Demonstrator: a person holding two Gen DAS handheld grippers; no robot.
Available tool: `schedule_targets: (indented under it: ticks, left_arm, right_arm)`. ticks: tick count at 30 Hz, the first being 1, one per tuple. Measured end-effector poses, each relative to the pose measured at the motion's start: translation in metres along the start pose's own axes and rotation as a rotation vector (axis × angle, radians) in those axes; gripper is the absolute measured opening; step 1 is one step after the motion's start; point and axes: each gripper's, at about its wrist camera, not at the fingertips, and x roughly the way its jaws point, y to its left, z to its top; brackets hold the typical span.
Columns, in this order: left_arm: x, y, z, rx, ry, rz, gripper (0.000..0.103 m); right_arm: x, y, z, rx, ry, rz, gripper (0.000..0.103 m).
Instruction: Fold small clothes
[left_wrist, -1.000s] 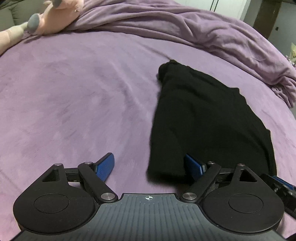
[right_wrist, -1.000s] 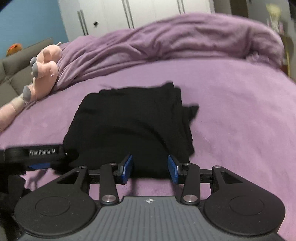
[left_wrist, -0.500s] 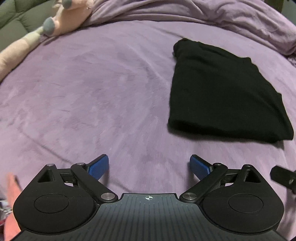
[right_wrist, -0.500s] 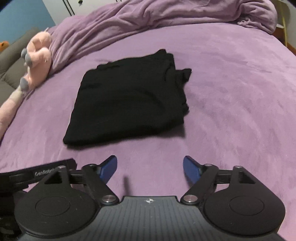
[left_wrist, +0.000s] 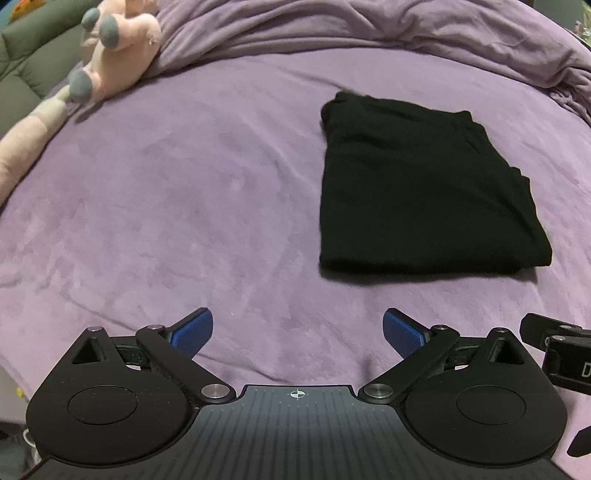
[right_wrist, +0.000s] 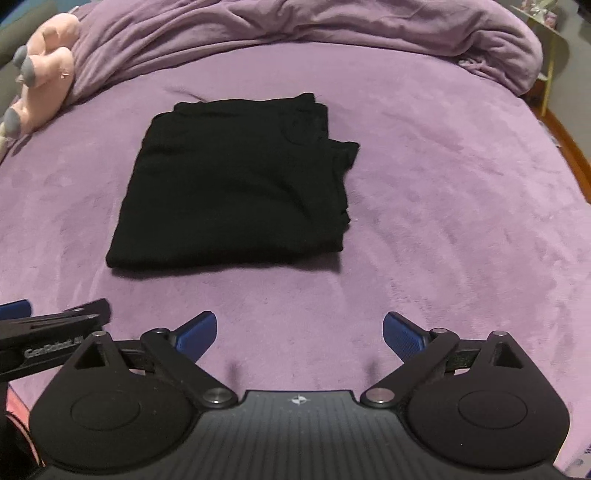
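Surface: a bed (left_wrist: 192, 192) covered in a purple plush sheet, lightly creased. A bunched purple blanket (right_wrist: 295, 26) runs along the far edge. A pink plush toy (left_wrist: 122, 44) with grey feet lies at the far left corner, against the blanket. Behind it, a grey-green cushioned piece of furniture (left_wrist: 26, 62). In the right wrist view, a strip of wooden floor (right_wrist: 569, 147) shows past the bed's right edge.

No containers in view.

Black garment (right_wrist: 236, 184): folded into a rough rectangle, flat on the sheet near the middle of the bed; one corner sticks out at its far right side.

Left tool (left_wrist: 297, 334): jaws have just been opening, now spread wide, nothing between them, short of the garment's near edge and apart from it.

Right tool (right_wrist: 299, 334): jaws have just been opening, now released, empty, above bare sheet in front of the garment.
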Motion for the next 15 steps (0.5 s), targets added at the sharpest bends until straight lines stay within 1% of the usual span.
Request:
schedule_targets:
  ticks: [2, 4, 15]
  left_arm:
    - [-0.0001, -0.0022, 0.0008, 0.01, -0.003, 0.017, 0.101]
    - [0.0011, -0.0032, 0.0015, 0.013, 0.005, 0.023, 0.101]
    - [0.0027, -0.0035, 0.0054, 0.014, 0.02, 0.004, 0.101]
  right_arm:
    - [-0.002, 0.0013, 0.0028, 0.003, 0.002, 0.0, 0.097]
    - [-0.002, 0.0027, 0.0053, 0.004, 0.006, -0.02, 0.097]
    - [-0.001, 0.0062, 0.0093, -0.008, 0.006, -0.044, 0.097]
